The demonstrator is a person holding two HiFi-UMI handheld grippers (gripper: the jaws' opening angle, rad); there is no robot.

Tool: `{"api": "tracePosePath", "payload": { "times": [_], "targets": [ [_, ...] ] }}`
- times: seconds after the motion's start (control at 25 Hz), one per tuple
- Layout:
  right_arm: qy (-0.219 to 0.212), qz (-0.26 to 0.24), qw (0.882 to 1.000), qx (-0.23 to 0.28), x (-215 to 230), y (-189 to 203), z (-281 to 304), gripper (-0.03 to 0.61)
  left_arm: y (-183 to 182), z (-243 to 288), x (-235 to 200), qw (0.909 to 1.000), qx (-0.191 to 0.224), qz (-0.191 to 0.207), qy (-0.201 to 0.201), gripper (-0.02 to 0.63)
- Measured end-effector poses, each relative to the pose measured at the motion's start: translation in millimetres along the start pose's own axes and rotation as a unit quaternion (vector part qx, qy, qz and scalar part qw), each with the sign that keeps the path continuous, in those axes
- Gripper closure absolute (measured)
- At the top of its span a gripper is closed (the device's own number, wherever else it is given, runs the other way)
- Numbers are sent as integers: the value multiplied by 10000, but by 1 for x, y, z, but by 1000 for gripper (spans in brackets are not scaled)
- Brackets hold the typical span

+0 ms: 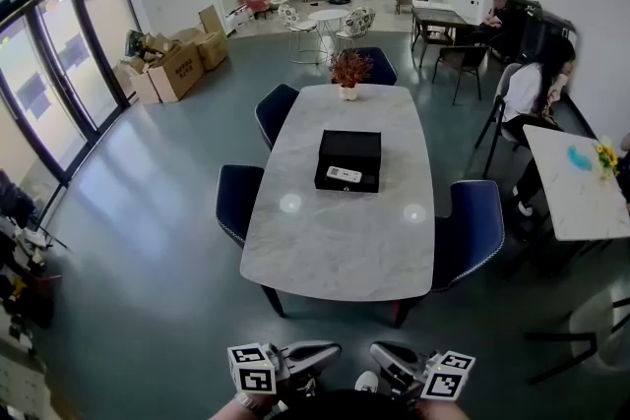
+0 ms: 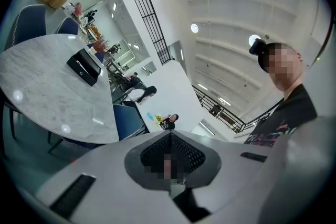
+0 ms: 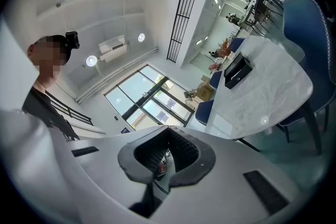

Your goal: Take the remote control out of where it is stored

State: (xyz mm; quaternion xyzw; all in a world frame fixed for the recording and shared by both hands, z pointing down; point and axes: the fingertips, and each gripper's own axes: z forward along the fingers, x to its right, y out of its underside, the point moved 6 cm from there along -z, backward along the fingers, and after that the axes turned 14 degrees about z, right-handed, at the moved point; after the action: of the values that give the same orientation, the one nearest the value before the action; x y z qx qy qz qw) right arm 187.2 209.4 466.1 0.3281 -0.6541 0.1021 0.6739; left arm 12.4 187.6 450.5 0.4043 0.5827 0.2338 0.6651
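Remote control (image 1: 344, 175) lies at the front of the black box (image 1: 350, 149) on the table (image 1: 335, 241), well apart from left gripper (image 1: 313, 356) and right gripper (image 1: 386, 358), both clenched, empty; reach not yet begun, next move needs approaching and opening jaws

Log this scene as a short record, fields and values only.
table: pale marble, blue chairs round it
box: black, near the table's middle
remote: white, at the box's near edge, untouched
plant: at the table's far end
left gripper: shut, empty, well short of the table
right gripper: shut, empty, beside the left gripper
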Motion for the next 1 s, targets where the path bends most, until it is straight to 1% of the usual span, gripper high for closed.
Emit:
{"api": "tracePosePath", "payload": {
  "times": [0.32,0.56,0.72,0.84,1.0],
  "targets": [
    [4,83,10000,-50,7,-10,-20,569,8,18,7,10000,26,-9,-81,609],
    [-144,171,9997,-116,9,-18,-32,569,13,29,17,9997,41,38,-242,607],
    [-133,104,9996,-239,10,-21,-37,569,19,31,25,9993,45,34,-367,608],
    [-213,292,9988,-317,17,-19,-39,569,22,33,26,9989,68,19,-469,609],
    [-215,306,9986,-365,21,-20,-40,569,25,35,24,9986,80,4,-516,609]
  ]
}}
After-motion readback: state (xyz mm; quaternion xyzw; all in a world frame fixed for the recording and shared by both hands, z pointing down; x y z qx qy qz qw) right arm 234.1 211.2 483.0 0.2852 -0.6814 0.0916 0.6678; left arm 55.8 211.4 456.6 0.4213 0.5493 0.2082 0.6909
